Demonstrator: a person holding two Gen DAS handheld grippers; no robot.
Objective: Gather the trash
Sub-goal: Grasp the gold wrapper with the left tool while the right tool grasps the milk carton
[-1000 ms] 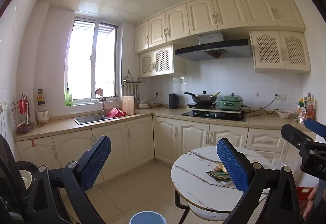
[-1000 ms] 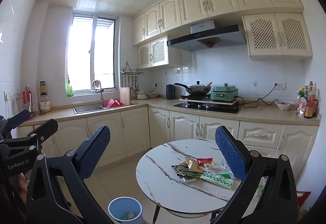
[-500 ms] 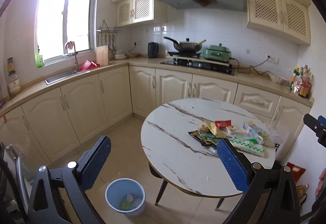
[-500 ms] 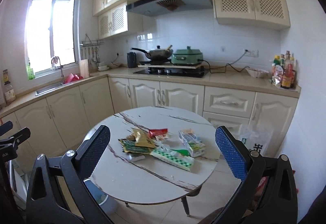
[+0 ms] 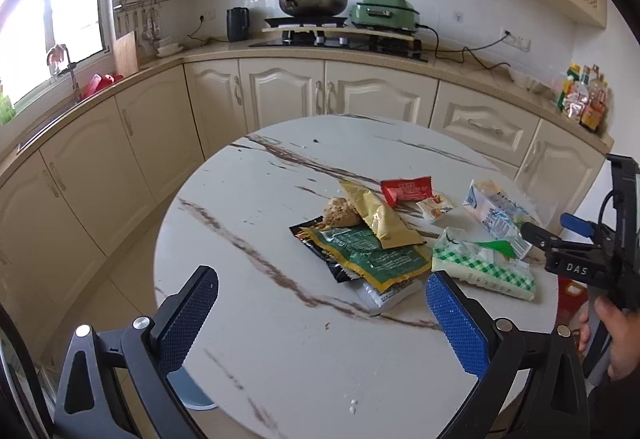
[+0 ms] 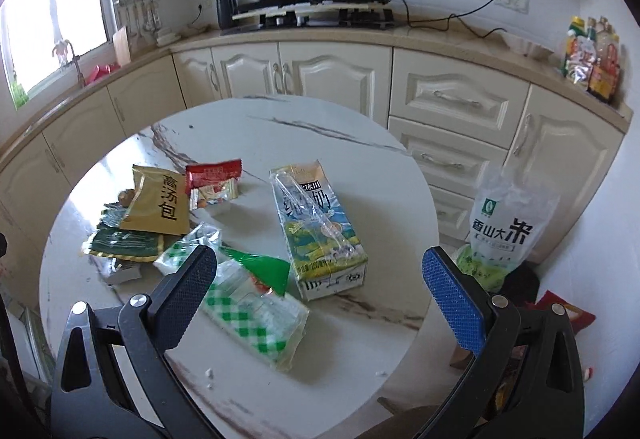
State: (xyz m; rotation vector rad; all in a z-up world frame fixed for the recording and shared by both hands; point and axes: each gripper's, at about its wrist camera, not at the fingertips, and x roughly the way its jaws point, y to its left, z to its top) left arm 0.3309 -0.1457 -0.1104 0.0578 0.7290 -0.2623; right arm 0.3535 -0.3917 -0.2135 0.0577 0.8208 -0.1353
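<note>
Within the last second both cameras have swung down from the cupboards and ceiling and closed in on the round white marble-patterned bench point(image 5: 256, 199), so the litter now fills the view; my reading is that the approach is nearly over and the first pick comes next, with nothing collected yet.

Counted left to right in the right wrist view: one dark green foil sachet point(image 6: 120, 244), lying flat with a small whitish packet point(image 6: 122, 273) partly tucked under it; one gold foil soup packet point(image 6: 160, 204) overlapping the green one; one red snack wrapper point(image 6: 214, 172); one small pale wrapper point(image 6: 216, 195) just beside the red one; one green-checked clear plastic bag point(image 6: 256, 313), crumpled near the front edge; one flattened milk carton point(image 6: 316, 227) on its side. A brownish crumpled lump point(image 5: 338, 213) shows only in the left wrist view. That makes eight pieces, all on the bench.

The left hand-held gripper point(image 5: 320, 313) hovers with jaws wide and nothing between them, short of the green sachet. The right hand-held gripper point(image 6: 320, 291) is likewise spread wide and bare, over the checked bag and carton. One white rice bag point(image 6: 506, 227) stands on the floor, right of the bench.
</note>
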